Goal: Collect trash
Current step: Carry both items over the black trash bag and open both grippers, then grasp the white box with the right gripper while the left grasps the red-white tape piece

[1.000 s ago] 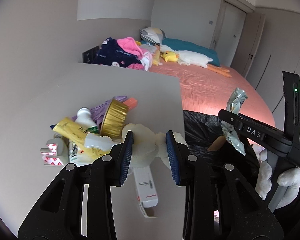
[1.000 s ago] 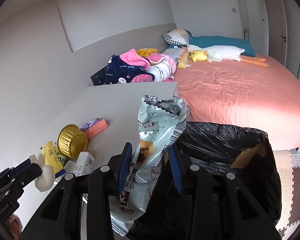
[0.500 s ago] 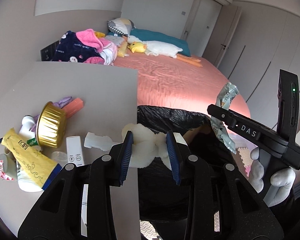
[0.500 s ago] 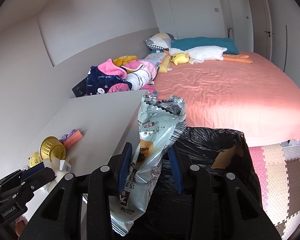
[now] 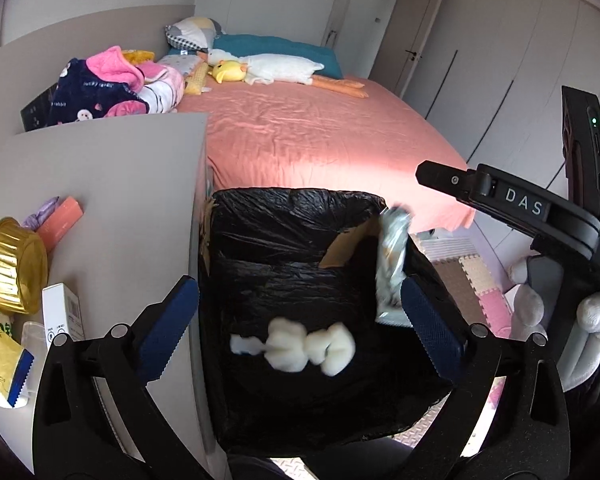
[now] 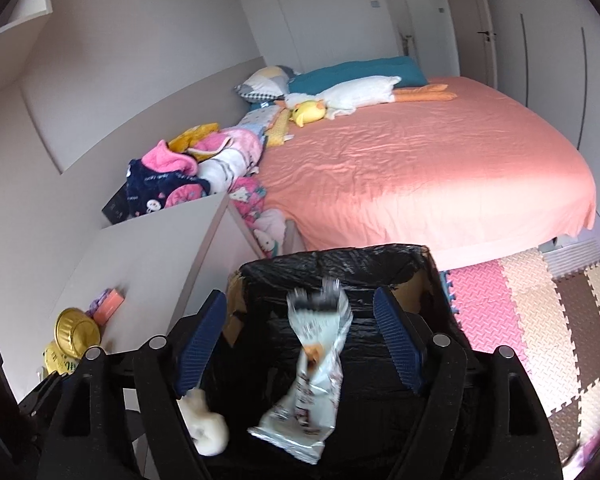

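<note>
My left gripper (image 5: 296, 312) hangs over the black-bagged bin (image 5: 292, 200), its jaws opening wide. A white fluffy wad (image 5: 300, 346) drops free between them, touching neither pad. My right gripper (image 6: 300, 312) is over the same bin (image 6: 340, 256), jaws opening as well. The silver snack wrapper (image 6: 320, 360) falls loose between its blue pads, blurred by motion. In the left wrist view the wrapper (image 5: 392, 264) shows at the bin's right wall, under the right gripper (image 5: 432, 174). The wad (image 6: 206, 428) also shows low in the right wrist view.
Left of the bin, the grey desk (image 5: 120, 184) holds a gold foil cup (image 5: 14, 264), a white box (image 5: 62, 312), a yellow tube (image 5: 0, 352) and a pink box (image 5: 62, 220). Behind lie a pink bed (image 5: 320, 140) and clothes (image 5: 112, 88). Foam mats (image 6: 540, 320) cover the floor.
Both grippers swung right from the desk to above the bin. Each was shut on its item earlier; now both jaws stand apart, and the wad and wrapper fall into the bag.
</note>
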Action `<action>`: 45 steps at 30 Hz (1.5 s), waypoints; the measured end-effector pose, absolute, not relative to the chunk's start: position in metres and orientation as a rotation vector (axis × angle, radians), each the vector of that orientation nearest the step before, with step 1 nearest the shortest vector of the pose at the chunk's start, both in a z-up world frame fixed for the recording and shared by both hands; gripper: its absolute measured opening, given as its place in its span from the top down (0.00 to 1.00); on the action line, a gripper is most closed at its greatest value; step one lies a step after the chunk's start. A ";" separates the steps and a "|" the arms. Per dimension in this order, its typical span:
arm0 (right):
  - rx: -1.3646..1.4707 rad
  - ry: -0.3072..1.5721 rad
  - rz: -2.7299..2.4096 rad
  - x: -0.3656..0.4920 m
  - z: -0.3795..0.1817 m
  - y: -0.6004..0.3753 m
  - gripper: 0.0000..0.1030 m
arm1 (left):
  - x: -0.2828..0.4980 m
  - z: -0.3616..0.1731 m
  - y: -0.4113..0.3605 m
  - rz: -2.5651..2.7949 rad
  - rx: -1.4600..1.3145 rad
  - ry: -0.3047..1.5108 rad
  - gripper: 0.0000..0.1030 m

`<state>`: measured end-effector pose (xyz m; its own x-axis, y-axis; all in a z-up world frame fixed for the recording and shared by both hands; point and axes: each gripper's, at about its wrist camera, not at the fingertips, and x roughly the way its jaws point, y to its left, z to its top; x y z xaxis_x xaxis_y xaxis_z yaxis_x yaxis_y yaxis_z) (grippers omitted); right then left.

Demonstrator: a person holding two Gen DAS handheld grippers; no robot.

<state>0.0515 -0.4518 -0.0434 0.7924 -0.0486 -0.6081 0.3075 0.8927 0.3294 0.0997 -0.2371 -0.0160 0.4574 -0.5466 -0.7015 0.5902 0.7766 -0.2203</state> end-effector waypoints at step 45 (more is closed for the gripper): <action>0.279 0.707 0.038 0.089 -0.052 -0.324 0.26 | 0.093 -0.008 -0.112 -0.416 0.016 0.787 0.05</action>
<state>0.0894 -0.3236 -0.0524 0.7613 0.1287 -0.6355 0.0591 0.9622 0.2657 0.0930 -0.1121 -0.0082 0.6292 -0.3574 -0.6902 0.3694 0.9188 -0.1390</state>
